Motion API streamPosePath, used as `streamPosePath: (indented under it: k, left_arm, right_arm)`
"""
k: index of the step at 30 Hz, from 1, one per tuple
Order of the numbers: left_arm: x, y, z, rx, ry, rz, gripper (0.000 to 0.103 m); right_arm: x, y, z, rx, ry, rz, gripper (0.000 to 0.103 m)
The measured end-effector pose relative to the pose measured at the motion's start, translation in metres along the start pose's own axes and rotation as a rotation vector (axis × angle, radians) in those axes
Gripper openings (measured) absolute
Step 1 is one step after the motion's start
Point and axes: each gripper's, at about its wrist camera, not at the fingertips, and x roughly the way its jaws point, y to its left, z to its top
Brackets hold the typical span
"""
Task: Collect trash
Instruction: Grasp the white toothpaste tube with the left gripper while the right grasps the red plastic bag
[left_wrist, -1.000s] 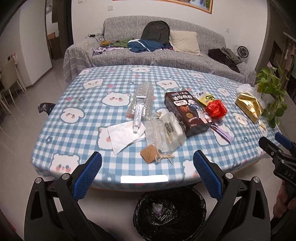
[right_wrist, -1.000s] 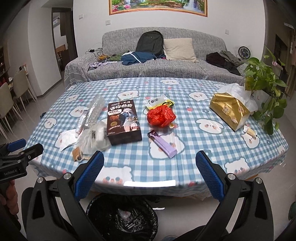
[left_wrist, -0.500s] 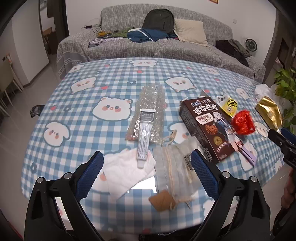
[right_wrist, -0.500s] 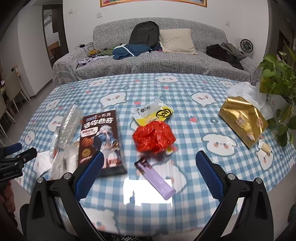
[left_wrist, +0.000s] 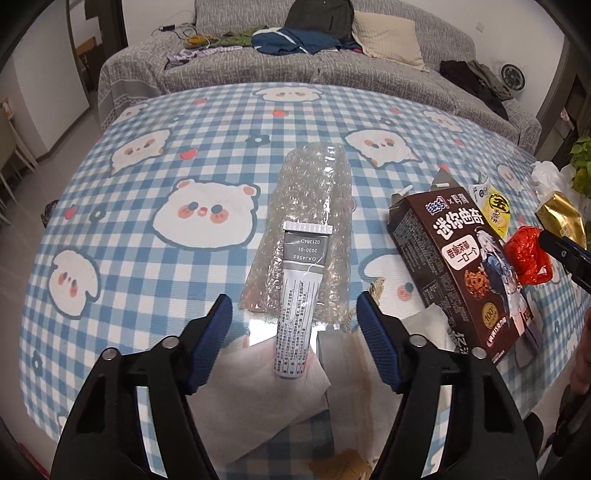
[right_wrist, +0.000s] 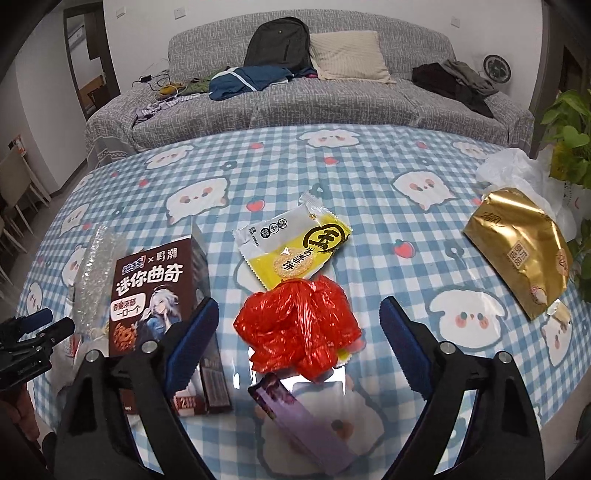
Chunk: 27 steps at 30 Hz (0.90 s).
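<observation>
My left gripper (left_wrist: 294, 308) is open, its blue pads either side of a grey-and-white tube (left_wrist: 300, 295) that lies on a clear bubble-wrap bag (left_wrist: 308, 206) and a white tissue (left_wrist: 258, 391). My right gripper (right_wrist: 299, 314) is open around a crumpled red plastic bag (right_wrist: 299, 332). A purple wrapper (right_wrist: 306, 424) lies just below it and a yellow-white snack packet (right_wrist: 295, 247) just beyond. A brown cookie box (right_wrist: 155, 295) lies to the left; it also shows in the left wrist view (left_wrist: 465, 266).
The table has a blue checked cloth with bear prints (right_wrist: 369, 184). A gold tissue pack (right_wrist: 517, 251) and a white bag (right_wrist: 517, 173) sit at the right edge by a green plant (right_wrist: 569, 140). A grey sofa (right_wrist: 295, 92) stands behind.
Both grippers have moved forward and down over the table. The bin below the edge has left view. The left now brackets the tube, the right the red bag.
</observation>
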Motion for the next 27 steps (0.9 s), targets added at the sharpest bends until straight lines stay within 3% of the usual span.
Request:
streamPosePath:
  k: [7,12,19,27]
  left_arm:
    - [0.009,0.001,0.004,0.000,0.007,0.004,0.036]
    - [0.011,0.000,0.006,0.012,0.007,0.020,0.023]
    - [0.012,0.000,0.007,0.009,0.008,0.018,0.022]
    - [0.005,0.001,0.007,0.003,-0.003,0.026,0.022]
  right_arm:
    - [0.024,-0.002,0.004,0.012,0.057,0.013,0.065]
    - [0.032,-0.002,0.003,0.026,0.078,0.014,0.061]
    - [0.035,0.002,-0.001,0.022,0.082,0.009,0.048]
    - [0.028,0.000,0.000,0.043,0.066,0.010,0.043]
